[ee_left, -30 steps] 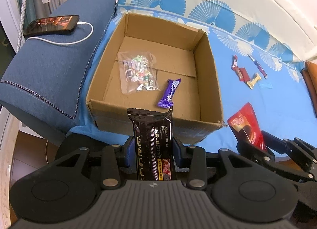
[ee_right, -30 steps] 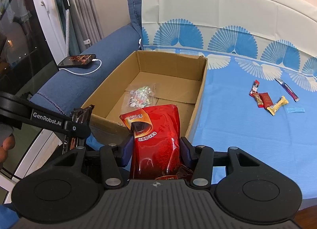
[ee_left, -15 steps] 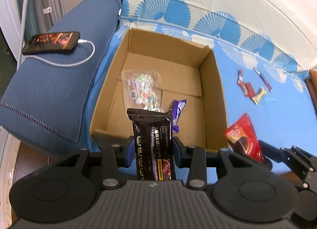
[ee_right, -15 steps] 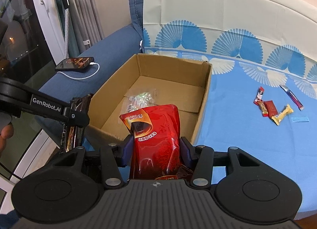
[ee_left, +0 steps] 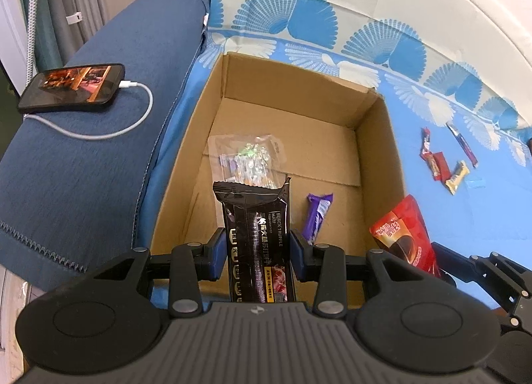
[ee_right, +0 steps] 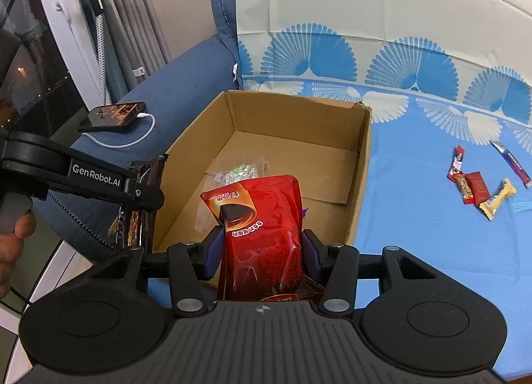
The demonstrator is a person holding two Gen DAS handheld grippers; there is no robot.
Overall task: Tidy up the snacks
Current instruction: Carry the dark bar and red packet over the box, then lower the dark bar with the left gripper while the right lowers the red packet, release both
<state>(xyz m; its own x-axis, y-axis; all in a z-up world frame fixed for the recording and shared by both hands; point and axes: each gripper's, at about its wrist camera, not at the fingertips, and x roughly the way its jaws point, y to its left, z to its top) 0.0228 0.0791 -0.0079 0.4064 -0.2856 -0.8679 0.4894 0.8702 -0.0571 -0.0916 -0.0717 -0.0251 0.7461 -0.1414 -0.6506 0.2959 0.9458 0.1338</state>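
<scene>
A blue sofa [ee_right: 432, 217] wears a fan-patterned cover [ee_right: 382, 61], its denim armrest [ee_left: 83, 151] at nine o'clock. Grey curtains [ee_right: 133, 35] and a dark window [ee_right: 30, 78] stand at ten o'clock.

Black packet [ee_left: 256, 237], red pouch [ee_right: 262, 234]

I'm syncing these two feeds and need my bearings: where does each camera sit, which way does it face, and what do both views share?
Left wrist: on the left gripper, angled steeply down into the cardboard box; its own fingers clamp a black snack pack, with the right gripper at the right edge.
Right wrist: on the right gripper, looking across the box at the blue bedspread; its fingers clamp a red pouch, with the left gripper and a hand at left.
Shared: box, clear candy bag, phone, loose snacks, both held packs.
</scene>
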